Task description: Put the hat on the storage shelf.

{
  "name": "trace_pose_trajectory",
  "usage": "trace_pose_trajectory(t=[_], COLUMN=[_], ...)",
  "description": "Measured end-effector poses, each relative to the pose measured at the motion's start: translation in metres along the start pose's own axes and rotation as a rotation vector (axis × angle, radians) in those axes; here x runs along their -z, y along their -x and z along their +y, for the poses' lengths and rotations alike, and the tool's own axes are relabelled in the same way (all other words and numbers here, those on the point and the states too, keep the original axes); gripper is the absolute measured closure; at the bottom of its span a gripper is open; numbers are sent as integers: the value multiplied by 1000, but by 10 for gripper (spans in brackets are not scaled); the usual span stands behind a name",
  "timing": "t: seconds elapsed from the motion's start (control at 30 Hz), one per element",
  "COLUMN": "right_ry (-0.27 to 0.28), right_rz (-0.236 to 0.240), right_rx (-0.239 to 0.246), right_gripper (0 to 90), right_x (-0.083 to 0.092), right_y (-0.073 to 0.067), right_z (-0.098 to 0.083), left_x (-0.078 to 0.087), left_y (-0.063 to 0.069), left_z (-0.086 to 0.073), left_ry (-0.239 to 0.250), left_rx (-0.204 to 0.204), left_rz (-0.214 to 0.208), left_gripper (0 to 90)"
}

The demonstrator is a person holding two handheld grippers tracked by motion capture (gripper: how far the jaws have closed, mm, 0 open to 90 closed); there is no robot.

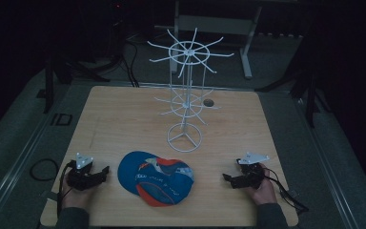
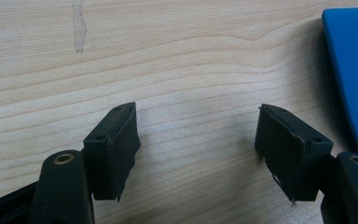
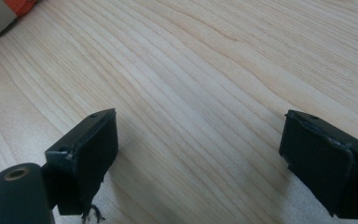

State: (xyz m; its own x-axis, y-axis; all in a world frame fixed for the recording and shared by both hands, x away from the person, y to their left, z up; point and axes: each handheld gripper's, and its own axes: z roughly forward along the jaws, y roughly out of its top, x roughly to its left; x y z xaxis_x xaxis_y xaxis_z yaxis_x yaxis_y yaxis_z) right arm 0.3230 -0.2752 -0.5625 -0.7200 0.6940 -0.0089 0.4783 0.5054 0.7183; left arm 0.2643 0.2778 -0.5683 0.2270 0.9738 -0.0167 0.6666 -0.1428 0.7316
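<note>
Blue cap (image 1: 155, 177) with orange-red and white panels lies flat on the counter (image 1: 119, 119), lower centre of the high view, brim toward the left. Its blue edge enters the right side of the left gripper view. White wire display rack (image 1: 186, 90) stands upright above it, centre frame: round base ring, central post, two tiers of radiating hooks, all empty.

High, dim overview — claw cameras close above table (image 1: 124, 114).
</note>
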Motion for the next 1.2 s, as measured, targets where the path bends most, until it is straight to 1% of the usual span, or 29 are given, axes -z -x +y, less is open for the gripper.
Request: trace_pose_trajectory(t=[0.1,0.2,0.33,0.4,0.5,0.57,0.77,0.8,0.97,1.0,1.07,1.1,1.13,1.2], right_ry=[-1,-1,0,0,-1,-1,-1,-1,-2,-2,-3,-3,-3,-3], right_rz=[-3,-6,-12,-14,-14,-14,-14,-14,-14,-14,-14,-14,-14,-15], right_rx=[0,-5,-11,-13,-17,-17,-17,-17,-18,-18,-17,-17,-18,-18], right_gripper=[113,114,115,115,115,115,115,115,115,115,115,115,115,115], right_x=[1,1,1,1,2,2,2,2,2,2,2,2,2,2], right_y=[0,-1,-2,-2,-2,-2,-2,-2,-2,-2,-2,-2,-2,-2], right_z=[-1,-1,-1,-1,-1,-1,-1,-1,-1,-1,-1,-1,-1,-1], left_x=[0,0,1,2,2,4,16,17,20,20,20,20,20,21], left_y=[0,-2,-5,-7,-10,-9,1,4,12,13,15,15,18,21], left_z=[0,0,4,7,12,15,31,35,47,49,52,52,56,60], left_ry=[-2,1,-28,-43,-69,-72,-34,-28,0,4,9,9,9,6], left_rx=[0,-2,-7,-9,24,28,-24,-34,-75,-78,-88,-88,-108,-137], left_rz=[-1,-4,-12,-29,-79,-97,-138,-151,-191,-195,-219,-219,-241,-263], left_gripper=[309,340,402,452,467,472,462,459,457,463,464,464,464,463])
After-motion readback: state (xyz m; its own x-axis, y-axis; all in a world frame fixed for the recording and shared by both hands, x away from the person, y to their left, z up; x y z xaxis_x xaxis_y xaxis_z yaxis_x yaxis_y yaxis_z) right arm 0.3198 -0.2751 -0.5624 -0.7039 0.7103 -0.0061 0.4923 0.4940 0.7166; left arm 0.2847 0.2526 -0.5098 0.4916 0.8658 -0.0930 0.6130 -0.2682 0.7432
